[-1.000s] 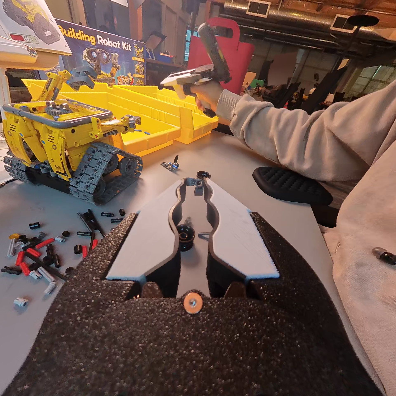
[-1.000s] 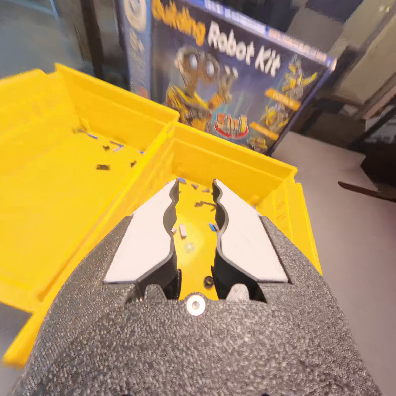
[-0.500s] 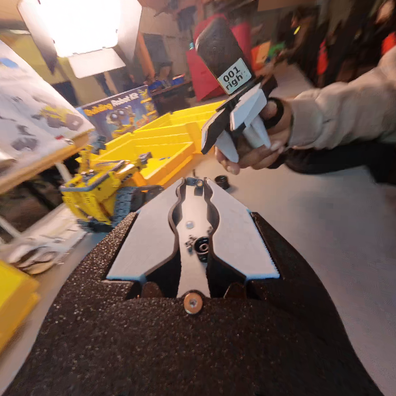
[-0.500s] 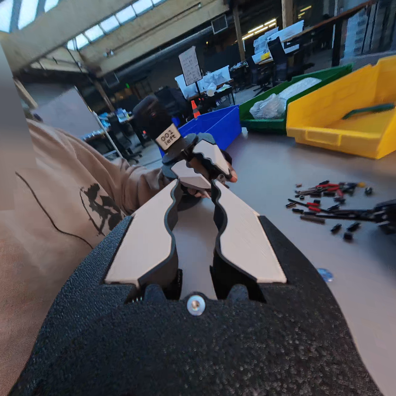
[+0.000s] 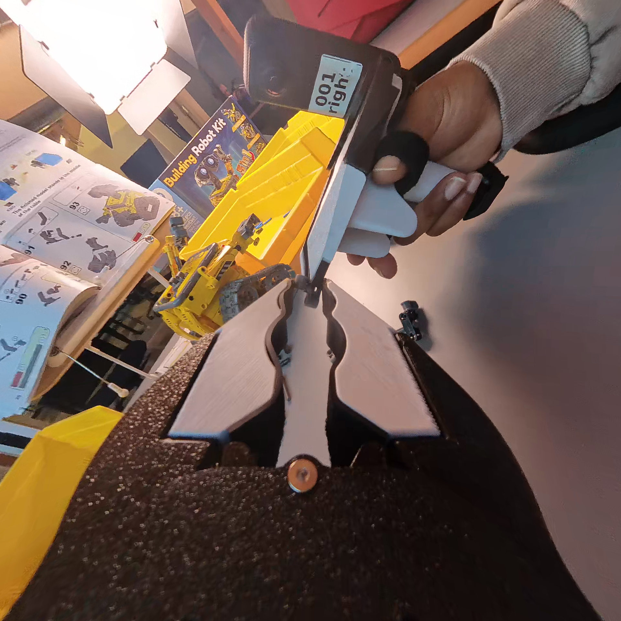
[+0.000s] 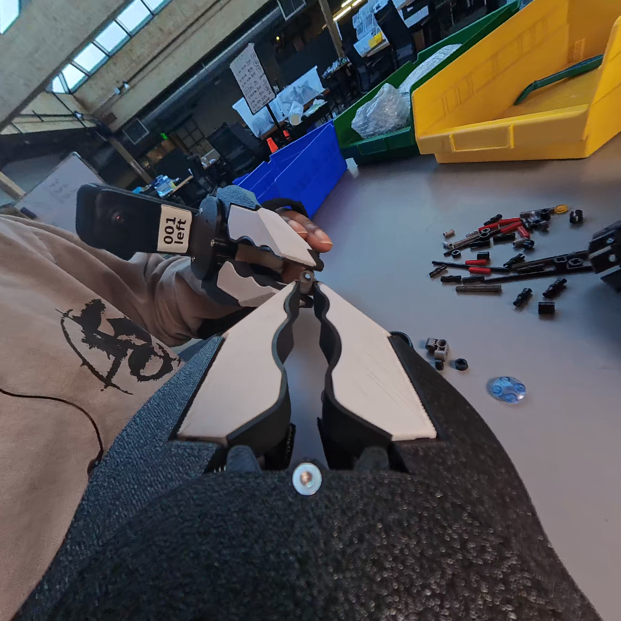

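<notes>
At the centre of the left wrist view, the left gripper (image 5: 307, 291) pinches a small grey connector piece (image 5: 304, 281) between its nearly closed tips. The right gripper (image 5: 317, 268) comes down from the upper right, held in a hand (image 5: 447, 134), and its tips meet the same piece. In the right wrist view the right gripper (image 6: 306, 287) is narrowed onto the connector (a short grey part with a round hole), with the left gripper (image 6: 314, 265) just above centre, clamped on it too. To the lower right lie a clear blue round plate (image 6: 507, 389) and, farther up, a scatter of black and red pins (image 6: 497, 248) on the grey table (image 6: 386, 215). Beyond, in the left wrist view, stand a yellow tracked robot model (image 5: 215, 289), yellow bins (image 5: 282, 174) and an open instruction booklet (image 5: 67, 215) at the left edge.
</notes>
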Tool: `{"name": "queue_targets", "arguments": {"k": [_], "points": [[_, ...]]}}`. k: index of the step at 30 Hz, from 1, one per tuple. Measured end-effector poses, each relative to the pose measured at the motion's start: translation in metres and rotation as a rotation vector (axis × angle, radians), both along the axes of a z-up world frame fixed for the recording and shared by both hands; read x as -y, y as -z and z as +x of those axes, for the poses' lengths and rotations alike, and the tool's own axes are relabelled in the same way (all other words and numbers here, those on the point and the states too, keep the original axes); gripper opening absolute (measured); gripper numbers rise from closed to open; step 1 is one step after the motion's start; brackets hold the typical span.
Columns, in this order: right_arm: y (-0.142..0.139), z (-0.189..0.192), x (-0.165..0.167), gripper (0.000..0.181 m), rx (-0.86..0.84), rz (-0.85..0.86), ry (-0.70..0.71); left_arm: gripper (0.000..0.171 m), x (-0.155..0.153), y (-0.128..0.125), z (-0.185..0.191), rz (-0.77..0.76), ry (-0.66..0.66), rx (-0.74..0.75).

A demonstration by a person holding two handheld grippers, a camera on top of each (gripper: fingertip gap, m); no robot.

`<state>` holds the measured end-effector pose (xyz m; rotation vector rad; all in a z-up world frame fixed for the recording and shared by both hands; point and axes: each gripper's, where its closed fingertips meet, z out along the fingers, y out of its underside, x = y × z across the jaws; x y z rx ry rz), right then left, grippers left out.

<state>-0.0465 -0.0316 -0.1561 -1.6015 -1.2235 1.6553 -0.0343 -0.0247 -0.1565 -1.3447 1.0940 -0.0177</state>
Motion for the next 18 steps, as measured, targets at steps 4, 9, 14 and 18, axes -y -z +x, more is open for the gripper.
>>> {"name": "queue_targets", "arguments": {"k": [4, 9, 14, 18], "points": [[-0.021, 0.009, 0.003, 0.005, -0.129, -0.121, -0.067, 0.025, 0.005, -0.012, 0.001, -0.175, 0.093, 0.236], [-0.057, 0.029, 0.007, 0.005, -0.364, -0.397, -0.197, 0.021, 0.014, -0.037, 0.000, -0.315, 0.224, 0.509], [-0.062, 0.032, 0.009, 0.005, -0.406, -0.464, -0.233, 0.022, 0.021, -0.047, 0.002, -0.444, 0.337, 0.676], [-0.057, 0.028, 0.012, 0.005, -0.378, -0.432, -0.225, 0.021, 0.024, -0.045, 0.007, -0.530, 0.380, 0.718]]}}
